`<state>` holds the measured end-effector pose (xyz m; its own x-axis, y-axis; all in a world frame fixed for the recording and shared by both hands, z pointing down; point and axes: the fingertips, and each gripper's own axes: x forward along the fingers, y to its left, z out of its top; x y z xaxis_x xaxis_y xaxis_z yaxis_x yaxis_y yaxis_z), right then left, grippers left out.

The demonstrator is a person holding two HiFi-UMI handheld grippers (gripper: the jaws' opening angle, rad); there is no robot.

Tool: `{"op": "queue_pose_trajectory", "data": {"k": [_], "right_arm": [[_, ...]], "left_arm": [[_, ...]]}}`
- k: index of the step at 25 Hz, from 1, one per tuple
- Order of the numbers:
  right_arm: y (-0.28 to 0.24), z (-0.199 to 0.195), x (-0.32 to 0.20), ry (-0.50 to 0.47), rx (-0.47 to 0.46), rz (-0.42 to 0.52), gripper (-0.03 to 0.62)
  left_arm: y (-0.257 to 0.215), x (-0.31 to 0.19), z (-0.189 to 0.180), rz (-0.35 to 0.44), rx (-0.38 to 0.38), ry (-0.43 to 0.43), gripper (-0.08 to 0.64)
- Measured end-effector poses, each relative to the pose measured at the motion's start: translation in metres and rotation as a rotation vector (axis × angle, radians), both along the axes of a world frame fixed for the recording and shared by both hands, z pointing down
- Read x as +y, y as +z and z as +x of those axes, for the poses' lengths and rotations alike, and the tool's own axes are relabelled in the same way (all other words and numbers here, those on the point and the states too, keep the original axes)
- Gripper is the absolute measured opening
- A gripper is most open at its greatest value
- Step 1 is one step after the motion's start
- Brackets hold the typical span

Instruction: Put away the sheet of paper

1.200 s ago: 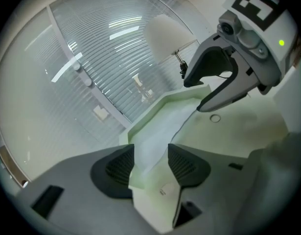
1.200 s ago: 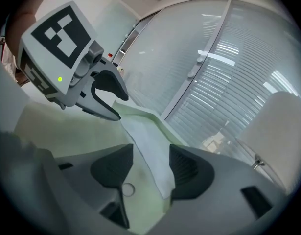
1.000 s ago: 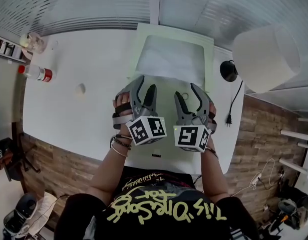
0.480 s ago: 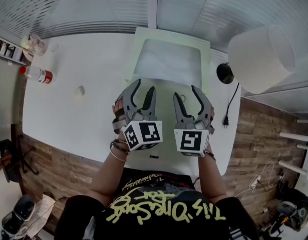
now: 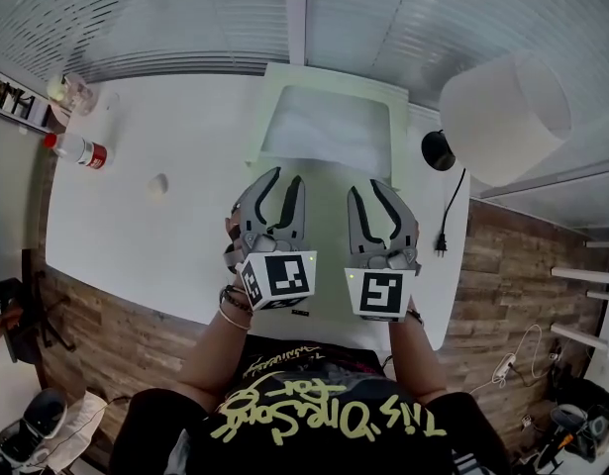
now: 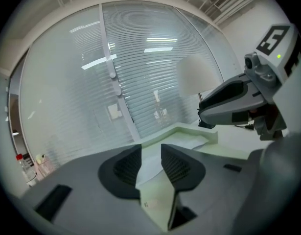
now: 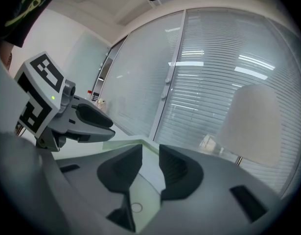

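A white sheet of paper (image 5: 327,125) lies in a pale green tray (image 5: 265,107) at the far middle of the white table (image 5: 175,226). My left gripper (image 5: 286,178) and right gripper (image 5: 366,188) hover side by side over the tray's near end and point at the sheet. Both pairs of jaws have just been closing. A narrow gap is left in each, with nothing in it. In the left gripper view the sheet (image 6: 189,142) shows beyond the left gripper (image 6: 151,148), and the right gripper (image 6: 228,102) hangs alongside. The right gripper view shows its own jaws (image 7: 150,150) and the left gripper (image 7: 91,121).
A white lamp shade (image 5: 502,102) rises at the right over a black base (image 5: 437,147), and a black cable with a plug (image 5: 447,236) trails toward the table's right edge. A red-capped bottle (image 5: 78,149) and a small white lump (image 5: 158,182) sit at the left. Window blinds run behind the table.
Both grippers have risen a little above the table and their jaws have narrowed from wide open. The left gripper has also rolled.
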<state>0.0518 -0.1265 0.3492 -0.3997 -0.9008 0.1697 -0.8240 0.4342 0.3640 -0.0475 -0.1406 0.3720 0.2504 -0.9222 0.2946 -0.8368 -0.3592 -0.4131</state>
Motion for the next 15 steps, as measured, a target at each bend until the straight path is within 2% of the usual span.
{"op": "queue_pose_trajectory", "data": {"k": [8,15], "right_arm": [[-0.015,0.002,0.007,-0.018,-0.060,0.036,0.097],[-0.026,0.000,0.013,-0.038,-0.066,0.064,0.092]], "left_arm": [[-0.021,0.006,0.006,0.045,0.078,-0.005,0.090],[-0.030,0.012,0.006,0.073,0.093,-0.018,0.054]]}}
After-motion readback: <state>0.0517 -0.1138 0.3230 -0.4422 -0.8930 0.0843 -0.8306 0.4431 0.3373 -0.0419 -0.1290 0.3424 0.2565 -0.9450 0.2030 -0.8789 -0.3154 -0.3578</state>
